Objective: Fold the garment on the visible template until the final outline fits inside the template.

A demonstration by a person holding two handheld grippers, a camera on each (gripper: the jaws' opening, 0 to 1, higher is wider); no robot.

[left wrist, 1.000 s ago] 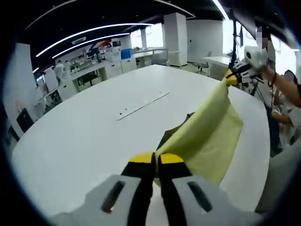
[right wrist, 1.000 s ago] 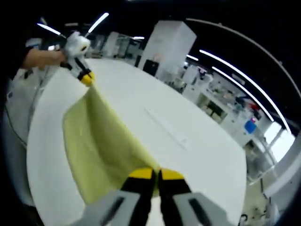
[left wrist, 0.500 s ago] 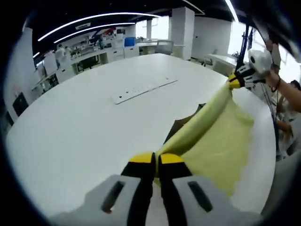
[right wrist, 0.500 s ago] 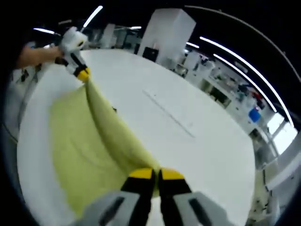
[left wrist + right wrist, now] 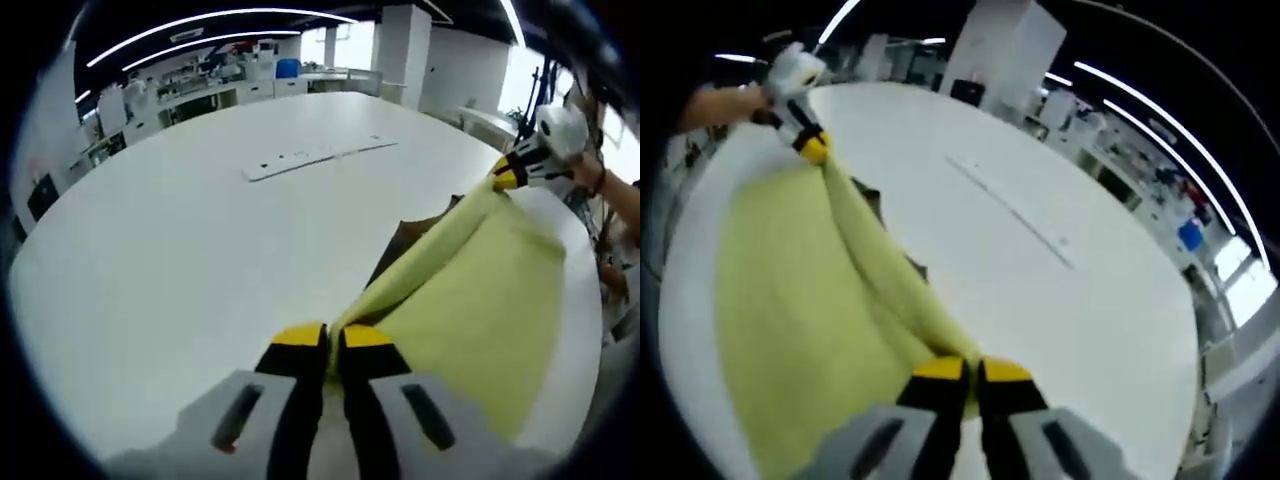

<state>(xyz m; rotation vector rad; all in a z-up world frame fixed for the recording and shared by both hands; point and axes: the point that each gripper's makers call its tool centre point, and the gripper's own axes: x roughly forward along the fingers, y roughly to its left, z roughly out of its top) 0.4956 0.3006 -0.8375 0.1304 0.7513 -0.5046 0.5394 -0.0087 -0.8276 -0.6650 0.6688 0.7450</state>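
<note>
Left gripper view has the pale yellow garment (image 5: 480, 300) stretched taut above the white table (image 5: 180, 240), a dark brown template (image 5: 405, 238) peeking out beneath its far edge; the left gripper (image 5: 333, 345) has its yellow-tipped jaws pinched together on one corner; the right gripper (image 5: 510, 175) clamps the opposite corner, held by a person's hand (image 5: 590, 170); right gripper view shows the right gripper (image 5: 973, 375) closed on the cloth (image 5: 810, 300), the left gripper (image 5: 810, 145) gripping the far end; a long white strip (image 5: 320, 158) lies further out on the tabletop.

I see an open-plan lab or office: a big white table (image 5: 180, 250), ceiling light strips (image 5: 200, 25), cluttered workbenches (image 5: 190, 90), white pillars (image 5: 1000, 50).
</note>
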